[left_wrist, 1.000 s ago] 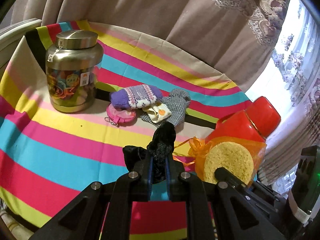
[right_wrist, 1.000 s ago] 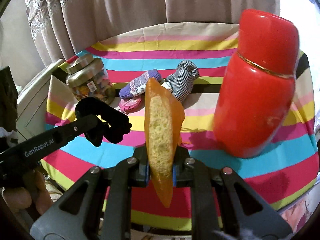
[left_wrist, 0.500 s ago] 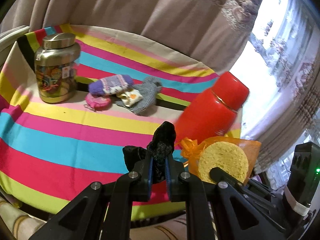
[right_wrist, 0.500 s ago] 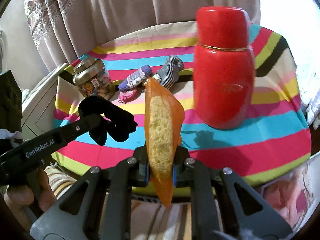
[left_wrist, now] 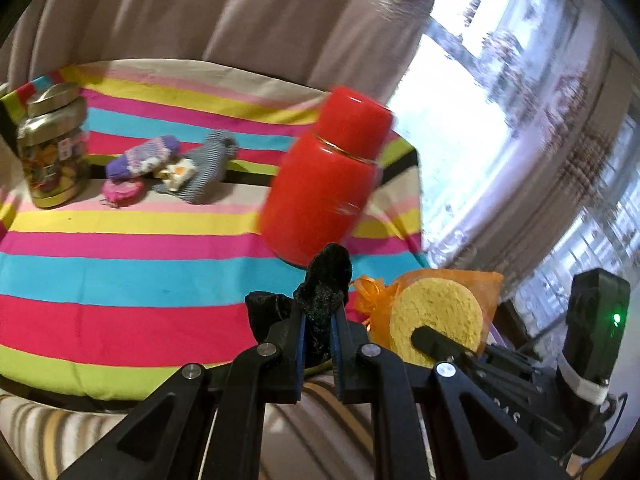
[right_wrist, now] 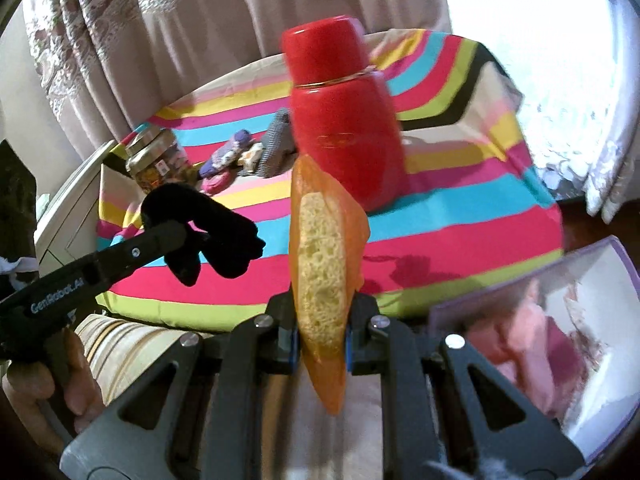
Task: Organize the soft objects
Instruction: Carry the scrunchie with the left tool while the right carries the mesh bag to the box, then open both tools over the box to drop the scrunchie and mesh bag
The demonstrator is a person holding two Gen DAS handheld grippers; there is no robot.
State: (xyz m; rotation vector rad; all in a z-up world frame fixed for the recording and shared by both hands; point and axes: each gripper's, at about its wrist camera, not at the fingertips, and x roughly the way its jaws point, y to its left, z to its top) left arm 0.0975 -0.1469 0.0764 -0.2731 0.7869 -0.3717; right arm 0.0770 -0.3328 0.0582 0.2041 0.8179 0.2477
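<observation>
My left gripper (left_wrist: 318,320) is shut on a black fuzzy cloth (left_wrist: 326,280), held in the air off the table's near edge; the cloth also shows in the right wrist view (right_wrist: 208,232). My right gripper (right_wrist: 320,328) is shut on a yellow sponge in an orange mesh bag (right_wrist: 320,264), also seen in the left wrist view (left_wrist: 438,316). On the striped tablecloth (left_wrist: 120,248) far left lie a purple knit mitten (left_wrist: 140,158), a grey checked mitten (left_wrist: 208,168), a small white soft item (left_wrist: 178,170) and a pink pouch (left_wrist: 122,192).
A tall red flask (left_wrist: 328,184) stands near the table's right edge. A metal-lidded jar (left_wrist: 52,160) stands at the far left. An open box with pink contents (right_wrist: 560,320) sits low right of my right gripper. Curtains hang behind.
Both grippers have pulled back from the table and swung right, each still holding its object. The table's near edge and the box have come into view.
</observation>
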